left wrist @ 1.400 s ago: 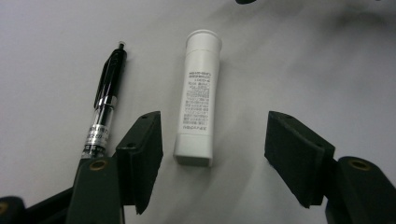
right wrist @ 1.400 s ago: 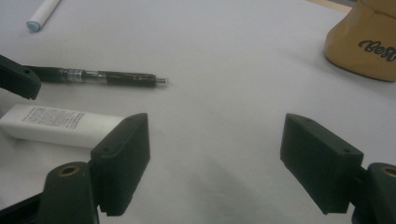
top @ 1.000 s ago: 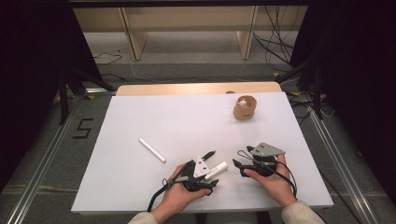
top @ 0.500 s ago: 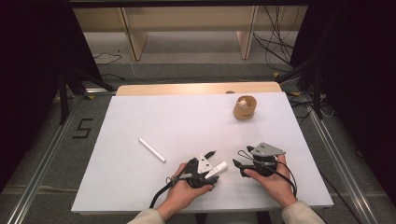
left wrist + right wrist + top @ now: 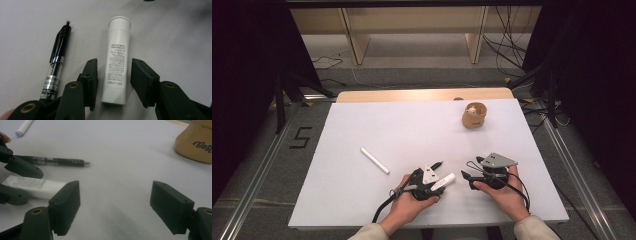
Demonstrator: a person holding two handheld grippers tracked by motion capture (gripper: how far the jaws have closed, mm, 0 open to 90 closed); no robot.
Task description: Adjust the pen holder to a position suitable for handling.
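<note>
A white printed tube lies flat on the white table, between the jaws of my left gripper. The jaws stand open, with a small gap on each side of the tube. A black pen lies just left of that gripper, parallel to the tube. In the high view the left gripper sits near the table's front edge, with the tube poking out to the right. My right gripper rests close by, open and with nothing in it, and points at the tube and the pen.
A tan wooden cup stands at the back right of the table, also seen in the right gripper view. A thin white stick lies to the left of the hands. Shelving and cables lie beyond the table's far edge.
</note>
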